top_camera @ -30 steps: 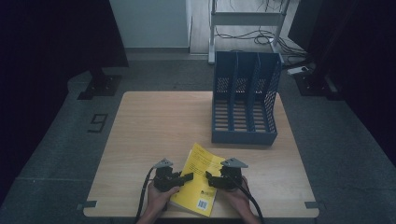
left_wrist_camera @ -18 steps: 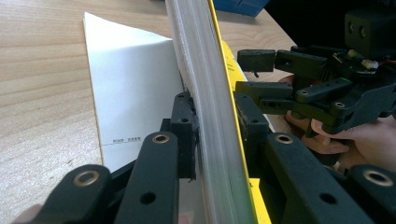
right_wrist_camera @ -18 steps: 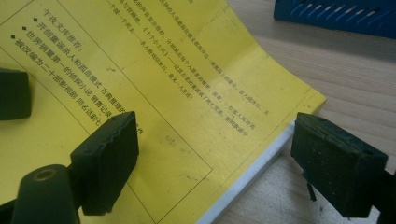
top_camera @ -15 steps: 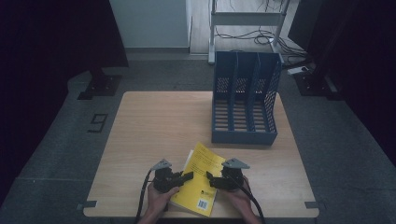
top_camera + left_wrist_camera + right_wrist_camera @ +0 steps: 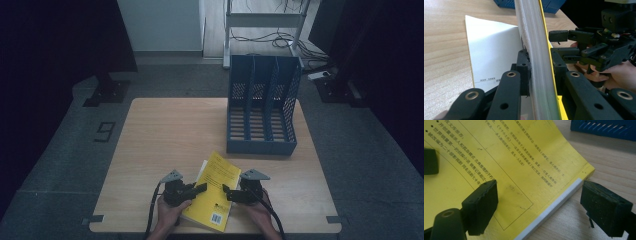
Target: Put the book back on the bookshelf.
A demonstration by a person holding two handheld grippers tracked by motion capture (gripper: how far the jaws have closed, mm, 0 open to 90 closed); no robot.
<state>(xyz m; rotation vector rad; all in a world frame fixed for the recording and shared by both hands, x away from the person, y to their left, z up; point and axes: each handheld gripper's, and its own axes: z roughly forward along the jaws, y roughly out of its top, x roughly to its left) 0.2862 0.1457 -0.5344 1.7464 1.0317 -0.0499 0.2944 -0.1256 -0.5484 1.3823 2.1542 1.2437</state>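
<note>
Yellow book (image 5: 215,192) at the table's (image 5: 165,130) near edge, between two grippers.
The left gripper (image 5: 200,188) clamps its thick white page block, one cover splayed flat; the right gripper's (image 5: 224,191) jaws stand apart, astride the spine edge; a blue file rack (image 5: 261,110) stands beyond.

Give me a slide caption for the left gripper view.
Left claw clamps the yellow book's page block; right claw waits open beside it.

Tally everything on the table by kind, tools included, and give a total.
Yellow book: 1
Blue file rack: 1
Hand-held tool: 2, the left tool shut on the book's page block, the right tool open around its spine edge
Total: 4
</note>
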